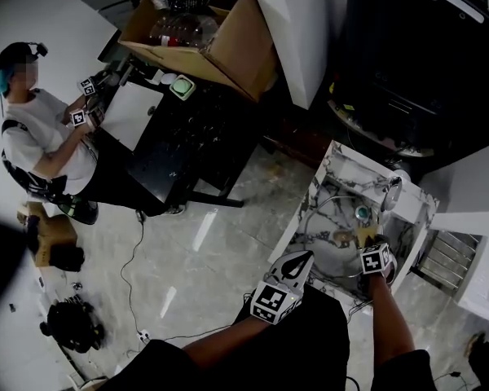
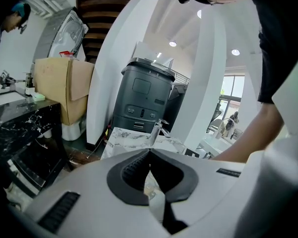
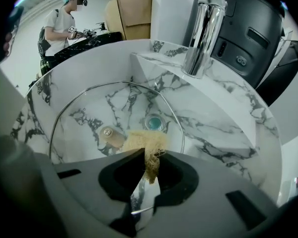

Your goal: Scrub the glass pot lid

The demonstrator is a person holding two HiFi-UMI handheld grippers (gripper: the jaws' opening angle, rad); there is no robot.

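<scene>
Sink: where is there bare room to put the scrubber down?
Bare marble ledge right of the faucet, and the basin slope right of the glass lid. The basin middle is crowded: lid, knob, drain.

The left claw (image 1: pixel 297 261) is held forward and low, and its jaws are pressed together at the tips with nothing between them. The left forearm (image 1: pixel 220 344) comes up from the bottom edge, bare below a dark sleeve (image 1: pixel 310 340). The right claw (image 1: pixel 368 241) reaches further ahead on an almost straight right forearm (image 1: pixel 389 320). Its jaws are closed on a tan scrub pad (image 3: pixel 139 142).
</scene>
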